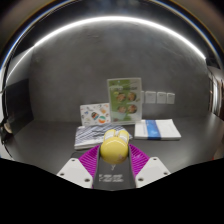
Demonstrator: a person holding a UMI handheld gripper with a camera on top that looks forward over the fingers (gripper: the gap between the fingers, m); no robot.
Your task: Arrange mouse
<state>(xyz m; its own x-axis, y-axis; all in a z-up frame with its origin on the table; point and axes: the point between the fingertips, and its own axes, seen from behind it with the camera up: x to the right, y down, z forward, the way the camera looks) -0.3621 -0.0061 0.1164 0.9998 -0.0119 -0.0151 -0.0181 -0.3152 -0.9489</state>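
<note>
A small yellow rounded mouse [112, 148] sits between my two fingers, near their tips. My gripper [112, 150] is shut on it: the purple pads [88, 160] press its left and right sides. The mouse is held above the grey table [40, 140], and its underside is hidden by the gripper body.
Beyond the fingers, a stack of printed leaflets [97, 134] and a blue-and-white booklet [157, 129] lie on the table. An upright green-and-white card [124, 97] stands behind them near the grey wall, with wall sockets [158, 97] to its right.
</note>
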